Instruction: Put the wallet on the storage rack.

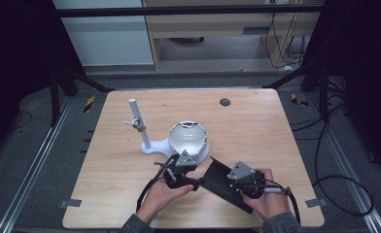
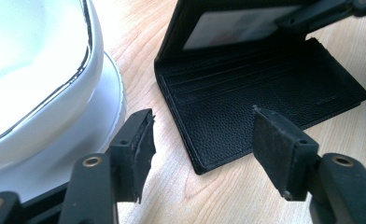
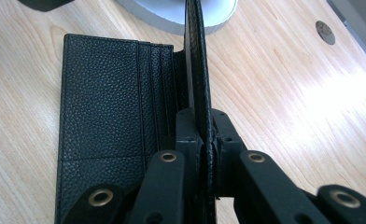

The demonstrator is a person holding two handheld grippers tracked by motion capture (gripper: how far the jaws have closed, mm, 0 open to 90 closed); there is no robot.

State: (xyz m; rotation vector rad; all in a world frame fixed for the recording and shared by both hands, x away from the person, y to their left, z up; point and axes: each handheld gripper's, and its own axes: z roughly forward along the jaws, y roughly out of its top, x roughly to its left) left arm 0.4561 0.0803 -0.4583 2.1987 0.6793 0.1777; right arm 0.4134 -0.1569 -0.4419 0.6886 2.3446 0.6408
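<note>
The right gripper (image 3: pixel 200 140) has its jaws pressed tight on the raised flap of a black wallet (image 3: pixel 111 107), the leather pinched edge-on between the two pads so the flap stands upright while the other half lies flat on the wooden table (image 3: pixel 284 79). In the high view this gripper (image 1: pixel 237 182) sits near the front edge of the table, the person's right hand (image 1: pixel 268 199) wrapped round its body and the forearm coming in from below, with the grey plate on top.

The left gripper (image 2: pixel 202 140) has its jaws spread wide with nothing between them; they hang just above the tabletop, straddling the near corner of the flat half of the wallet without clearly touching it. In the high view the left gripper (image 1: pixel 181 170) points toward the wallet (image 1: pixel 222 182), held by the left hand (image 1: pixel 162 194), and lies just in front of a white bowl-shaped object (image 1: pixel 189 141).

The wallet's lower end is covered by the right gripper in the high view, and the lifted flap's clear window (image 2: pixel 237 28) is cut off at the top of the left gripper view. The white bowl-shaped object (image 2: pixel 36 79) is only partly in frame there. A white stand with an upright post (image 1: pixel 139 124) rises beside it, and a small dark disc (image 1: pixel 224 102) lies farther back on the table.
</note>
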